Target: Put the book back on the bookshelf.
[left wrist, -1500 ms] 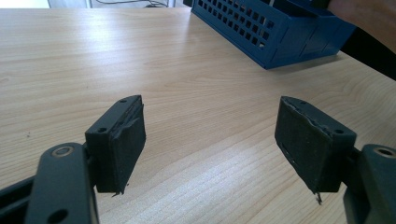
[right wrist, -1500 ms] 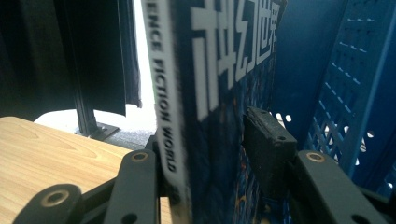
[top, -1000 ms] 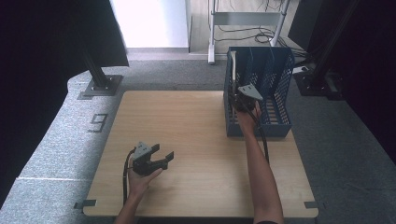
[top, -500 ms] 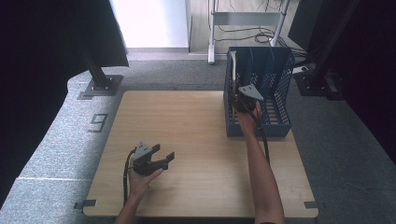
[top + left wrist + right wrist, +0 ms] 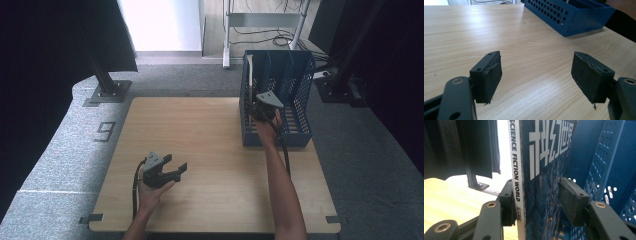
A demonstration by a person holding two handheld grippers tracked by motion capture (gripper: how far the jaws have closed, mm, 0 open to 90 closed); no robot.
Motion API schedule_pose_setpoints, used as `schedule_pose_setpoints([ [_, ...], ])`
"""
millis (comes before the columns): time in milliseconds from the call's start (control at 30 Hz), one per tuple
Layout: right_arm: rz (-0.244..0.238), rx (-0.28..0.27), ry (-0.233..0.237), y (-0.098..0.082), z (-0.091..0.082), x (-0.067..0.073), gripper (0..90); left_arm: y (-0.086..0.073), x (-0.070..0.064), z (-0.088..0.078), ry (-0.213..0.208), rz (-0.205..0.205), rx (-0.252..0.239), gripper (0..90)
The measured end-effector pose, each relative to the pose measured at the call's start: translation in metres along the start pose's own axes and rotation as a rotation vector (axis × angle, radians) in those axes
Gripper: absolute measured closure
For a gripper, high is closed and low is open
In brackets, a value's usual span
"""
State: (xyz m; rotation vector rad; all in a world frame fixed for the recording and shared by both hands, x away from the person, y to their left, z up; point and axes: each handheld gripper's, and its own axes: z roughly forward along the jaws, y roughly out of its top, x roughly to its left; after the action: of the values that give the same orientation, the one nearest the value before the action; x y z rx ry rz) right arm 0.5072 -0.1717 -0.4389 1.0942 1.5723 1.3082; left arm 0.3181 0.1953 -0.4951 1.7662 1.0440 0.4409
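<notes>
A magazine (image 5: 544, 157) with a dark blue cover and a white spine reading "SCIENCE FICTION WORLD" stands upright in the blue mesh file rack (image 5: 295, 90), at its left end (image 5: 249, 75). My right gripper (image 5: 536, 200) straddles it; the jaws have just been opening. The right pad (image 5: 571, 200) stands clear of the cover, while the left one is at the spine. From above, the right gripper (image 5: 257, 107) reaches into the rack's front left. My left gripper (image 5: 177, 170) is open over the table's front left, with nothing between its pads (image 5: 489, 75).
The rack (image 5: 574, 15) stands at the wooden table's (image 5: 200, 130) back right corner. Bare wood lies between the left gripper and the rack. Dark stand legs and a curtain are beyond the table's far edge.
</notes>
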Motion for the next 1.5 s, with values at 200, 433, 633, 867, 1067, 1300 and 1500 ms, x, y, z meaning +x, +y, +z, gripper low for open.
schedule_pose_setpoints([
  [200,-0.002,0.018,0.008,0.001,-0.005,0.000,48.7,0.000,-0.001,0.000,0.000,0.003,-0.001,24.4],
  [433,-0.004,0.017,0.012,-0.001,-0.010,-0.002,48.3,0.000,-0.001,0.000,-0.003,0.004,-0.001,24.3],
  [633,0.006,0.011,0.018,-0.002,-0.017,-0.005,47.5,0.000,-0.002,0.001,-0.003,0.006,0.003,24.3],
  [867,0.005,0.016,0.025,-0.001,-0.022,-0.006,47.0,0.000,-0.003,0.001,-0.005,0.010,0.002,24.3],
  [1067,-0.001,0.014,0.024,0.000,-0.023,-0.005,46.9,0.000,-0.003,0.000,-0.005,0.007,0.000,24.2],
  [1300,0.002,0.019,0.025,0.003,-0.031,-0.005,46.9,0.000,-0.003,0.001,-0.006,0.009,0.002,24.2],
  [1500,0.002,0.007,0.044,0.007,-0.042,-0.003,47.7,0.001,-0.004,0.002,-0.011,0.013,0.002,24.2],
])
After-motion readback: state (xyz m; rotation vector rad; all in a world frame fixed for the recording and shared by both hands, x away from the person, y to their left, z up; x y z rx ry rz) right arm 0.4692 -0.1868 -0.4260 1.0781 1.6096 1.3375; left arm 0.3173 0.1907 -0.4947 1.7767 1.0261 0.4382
